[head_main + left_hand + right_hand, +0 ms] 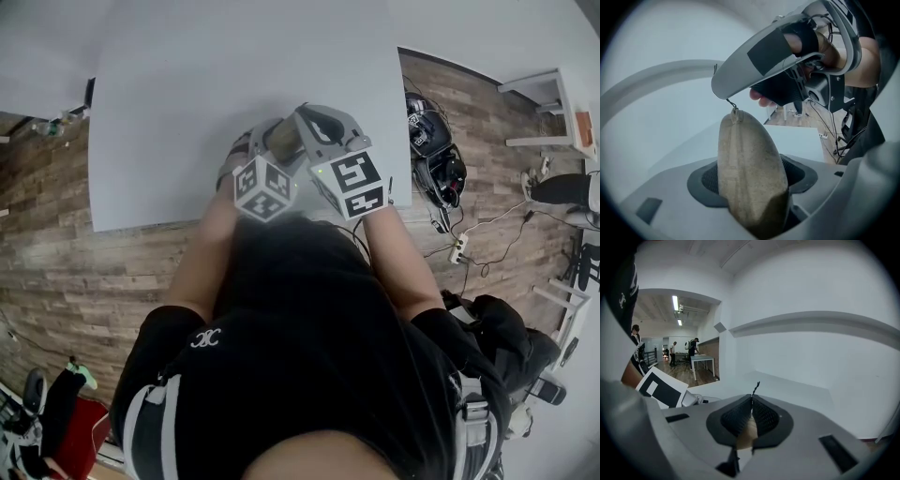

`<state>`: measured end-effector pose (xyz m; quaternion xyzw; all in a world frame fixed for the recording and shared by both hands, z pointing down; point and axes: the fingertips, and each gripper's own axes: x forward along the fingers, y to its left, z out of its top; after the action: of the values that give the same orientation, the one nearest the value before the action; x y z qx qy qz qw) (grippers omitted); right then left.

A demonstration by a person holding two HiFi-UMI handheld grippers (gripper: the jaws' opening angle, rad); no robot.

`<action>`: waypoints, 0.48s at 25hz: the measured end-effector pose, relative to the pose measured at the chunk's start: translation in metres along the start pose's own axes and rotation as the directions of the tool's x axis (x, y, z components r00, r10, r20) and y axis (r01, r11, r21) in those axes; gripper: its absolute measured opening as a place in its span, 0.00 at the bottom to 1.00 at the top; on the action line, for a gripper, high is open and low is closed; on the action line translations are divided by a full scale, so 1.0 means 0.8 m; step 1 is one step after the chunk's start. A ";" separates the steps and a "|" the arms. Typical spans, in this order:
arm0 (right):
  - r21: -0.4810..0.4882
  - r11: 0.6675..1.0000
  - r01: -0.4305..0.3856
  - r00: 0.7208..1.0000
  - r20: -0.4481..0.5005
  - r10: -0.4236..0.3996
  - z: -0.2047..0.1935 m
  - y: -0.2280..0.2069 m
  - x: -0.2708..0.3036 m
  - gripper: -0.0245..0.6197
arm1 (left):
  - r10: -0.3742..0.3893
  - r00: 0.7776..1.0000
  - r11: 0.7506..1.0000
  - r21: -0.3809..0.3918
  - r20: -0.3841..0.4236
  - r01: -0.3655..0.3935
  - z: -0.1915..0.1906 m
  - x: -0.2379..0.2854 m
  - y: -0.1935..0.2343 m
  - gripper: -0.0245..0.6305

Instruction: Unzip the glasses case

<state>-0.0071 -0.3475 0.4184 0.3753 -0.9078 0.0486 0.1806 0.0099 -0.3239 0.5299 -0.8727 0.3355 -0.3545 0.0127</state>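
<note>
The glasses case (747,164), a tan fabric one, is up in the air over the near edge of the white table (187,94), close to its right corner; it touches nothing but the two claws. It stands on end in the left gripper (750,180), whose jaws are clamped on its lower half, one pad on each flat side. The seam runs up the middle and looks closed all the way, so I can't see what is inside. At the top end sits the zipper pull (734,108), a thin dark tab. The right gripper (751,416) comes in from the right and its jaws are pinched together on that tab; the tip of the tab pokes out just past the pads, with the tan of the case showing behind them.

For markings, the marker cubes (265,187) on both grippers carry black-and-white square patterns; the person's dark top has a small white logo (204,339) of interlocked curves; I can read no words. On the wooden floor to the right lie two dark helmets (429,141) and a white power strip (457,251).
</note>
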 end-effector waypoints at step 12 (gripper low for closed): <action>0.122 0.989 0.078 0.996 0.035 -0.083 -0.001 -0.035 -0.018 0.07 | -0.151 0.981 0.980 -0.115 0.120 0.164 0.027 -0.015 -0.015 0.53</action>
<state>0.0217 -0.3578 0.4124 0.4229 -0.8907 0.0884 0.1414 0.0237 -0.3121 0.5094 -0.9139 0.2854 -0.2840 -0.0511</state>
